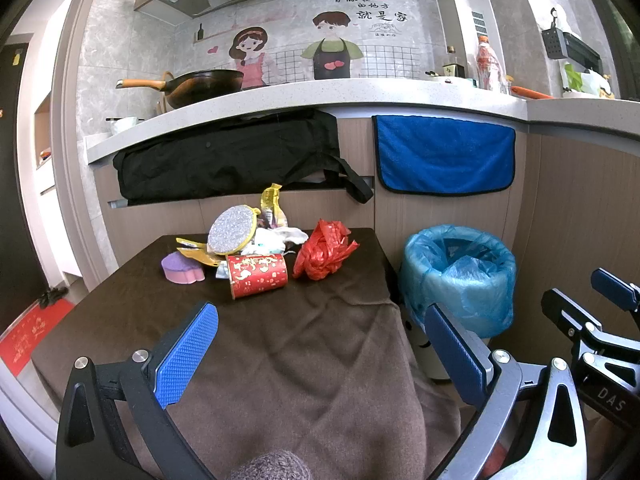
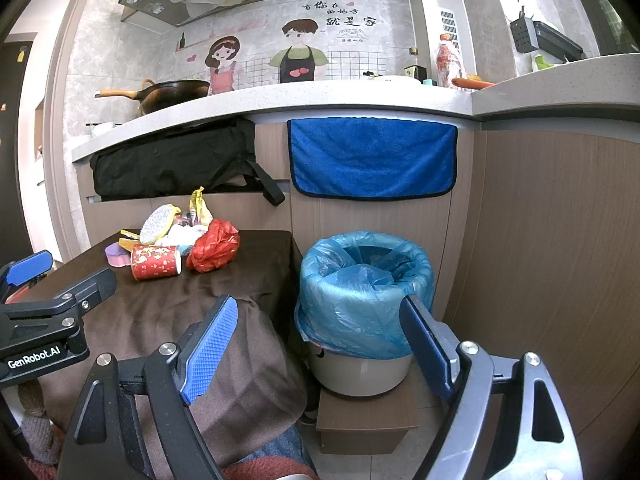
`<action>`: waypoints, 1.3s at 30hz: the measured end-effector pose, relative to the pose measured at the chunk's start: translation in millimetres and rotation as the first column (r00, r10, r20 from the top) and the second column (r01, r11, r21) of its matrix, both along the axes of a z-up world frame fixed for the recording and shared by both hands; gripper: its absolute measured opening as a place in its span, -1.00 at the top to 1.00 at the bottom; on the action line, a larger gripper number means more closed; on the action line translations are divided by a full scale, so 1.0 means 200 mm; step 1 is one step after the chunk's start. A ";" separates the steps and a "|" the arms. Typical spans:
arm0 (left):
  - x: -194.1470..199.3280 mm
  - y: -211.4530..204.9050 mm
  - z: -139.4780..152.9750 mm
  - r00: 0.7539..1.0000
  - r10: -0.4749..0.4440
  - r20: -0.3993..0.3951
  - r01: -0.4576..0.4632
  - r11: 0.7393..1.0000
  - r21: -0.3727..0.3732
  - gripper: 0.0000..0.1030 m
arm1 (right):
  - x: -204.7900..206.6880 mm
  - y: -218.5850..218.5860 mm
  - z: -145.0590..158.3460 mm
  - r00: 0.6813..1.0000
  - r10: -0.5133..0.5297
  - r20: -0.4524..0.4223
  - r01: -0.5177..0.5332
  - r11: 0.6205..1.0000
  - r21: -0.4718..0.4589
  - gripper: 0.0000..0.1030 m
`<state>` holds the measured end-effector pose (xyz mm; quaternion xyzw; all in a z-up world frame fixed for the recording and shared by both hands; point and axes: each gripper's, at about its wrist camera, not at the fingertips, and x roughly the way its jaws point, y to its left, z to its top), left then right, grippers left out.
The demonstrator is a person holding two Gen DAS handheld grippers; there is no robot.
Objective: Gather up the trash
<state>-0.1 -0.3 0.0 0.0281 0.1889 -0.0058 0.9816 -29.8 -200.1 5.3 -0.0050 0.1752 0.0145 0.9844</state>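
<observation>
Both wide and empty: left claw (image 1: 320,356), right claw (image 2: 320,352). Trash at far end of surface (image 1: 280,344): red cup (image 1: 258,275), red bag (image 1: 324,254), wrappers (image 1: 272,204). Risk: cup on its side, likely to roll when nudged. Bin (image 2: 362,300) beside surface, blue-lined, apparently empty.

Right tool (image 2: 320,344) gaping, empty, before blue-lined bin (image 2: 366,304); trash pile (image 2: 180,240) on brown-clothed table (image 2: 168,304); left tool (image 2: 28,276) alongside.

Left gripper (image 1: 320,344) agape; right gripper (image 2: 320,340) agape, both empty
</observation>
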 end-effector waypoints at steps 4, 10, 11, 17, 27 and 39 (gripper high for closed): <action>0.00 0.00 0.00 1.000 0.000 -0.001 0.000 1.000 -0.001 -0.98 | 0.00 0.00 0.00 1.000 0.001 0.000 -0.001 1.000 0.000 -0.56; 0.00 0.00 0.00 1.000 0.001 -0.001 -0.001 1.000 -0.001 -0.98 | 0.00 0.00 0.00 1.000 0.000 0.000 0.000 1.000 -0.001 -0.56; 0.00 0.00 0.00 1.000 0.001 0.000 -0.001 1.000 -0.001 -0.98 | 0.00 0.00 0.00 1.000 0.000 0.001 0.000 1.000 -0.001 -0.56; 0.00 0.00 0.00 1.000 0.000 -0.002 0.000 1.000 -0.002 -0.98 | 0.00 0.00 0.00 1.000 0.004 0.000 -0.004 1.000 -0.004 -0.56; 0.00 0.00 0.00 1.000 0.001 -0.002 -0.001 1.000 -0.004 -0.98 | 0.00 0.00 -0.01 1.000 0.003 -0.001 -0.003 1.000 -0.003 -0.56; 0.00 0.00 0.00 1.000 -0.007 -0.005 0.007 1.000 -0.007 -0.98 | 0.01 0.00 0.00 1.000 0.003 -0.002 -0.003 1.000 -0.006 -0.56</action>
